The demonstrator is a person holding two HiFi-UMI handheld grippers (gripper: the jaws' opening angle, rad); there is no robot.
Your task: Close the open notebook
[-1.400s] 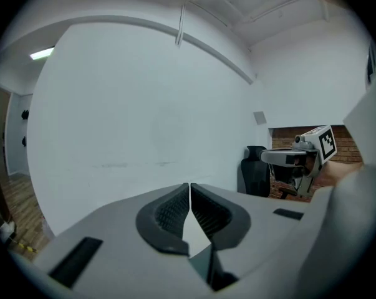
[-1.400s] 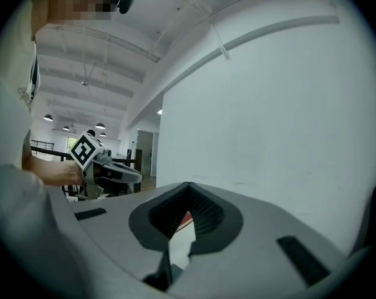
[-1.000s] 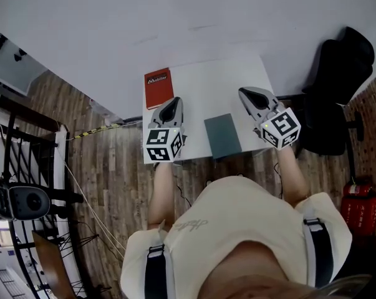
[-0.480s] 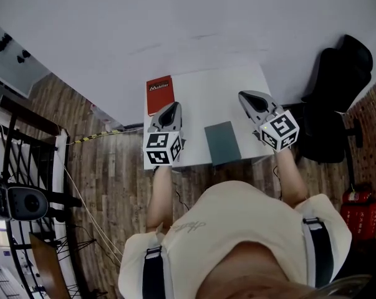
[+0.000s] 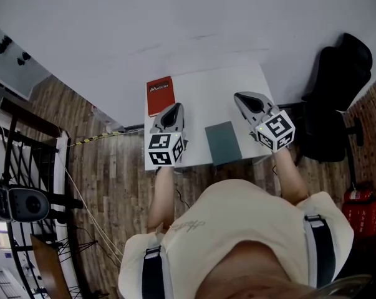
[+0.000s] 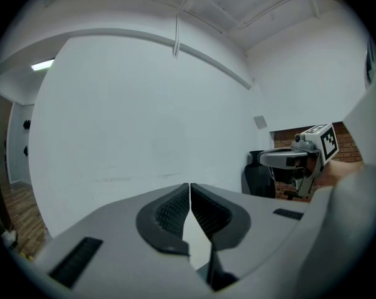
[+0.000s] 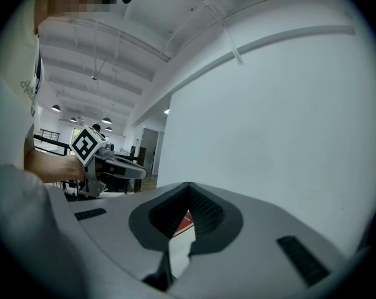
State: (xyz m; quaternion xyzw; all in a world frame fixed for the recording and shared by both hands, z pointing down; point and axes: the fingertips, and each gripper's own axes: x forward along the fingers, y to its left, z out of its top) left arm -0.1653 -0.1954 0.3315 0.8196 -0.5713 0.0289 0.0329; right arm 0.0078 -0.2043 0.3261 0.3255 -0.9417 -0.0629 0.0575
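A dark teal notebook point(image 5: 223, 142) lies flat and closed near the front edge of the small white table point(image 5: 206, 95). My left gripper point(image 5: 173, 107) hovers over the table's left side, jaws shut with nothing between them. My right gripper point(image 5: 238, 96) is over the right side, also shut and empty. Neither touches the notebook, which lies between them. The left gripper view shows its shut jaws point(image 6: 189, 186) pointing at the white wall, with the right gripper point(image 6: 300, 157) off to the side. Likewise the right gripper view shows its shut jaws point(image 7: 189, 185) and the left gripper point(image 7: 106, 165).
A red book point(image 5: 159, 93) lies at the table's back left corner, seen also as the red book point(image 7: 186, 217) through the right jaws. A black office chair point(image 5: 337, 92) stands right of the table. A white wall runs behind. A red container point(image 5: 361, 207) sits on the wooden floor.
The right gripper has drifted slightly left toward the table's middle. The left gripper has hardly moved. The notebook stays closed in place.
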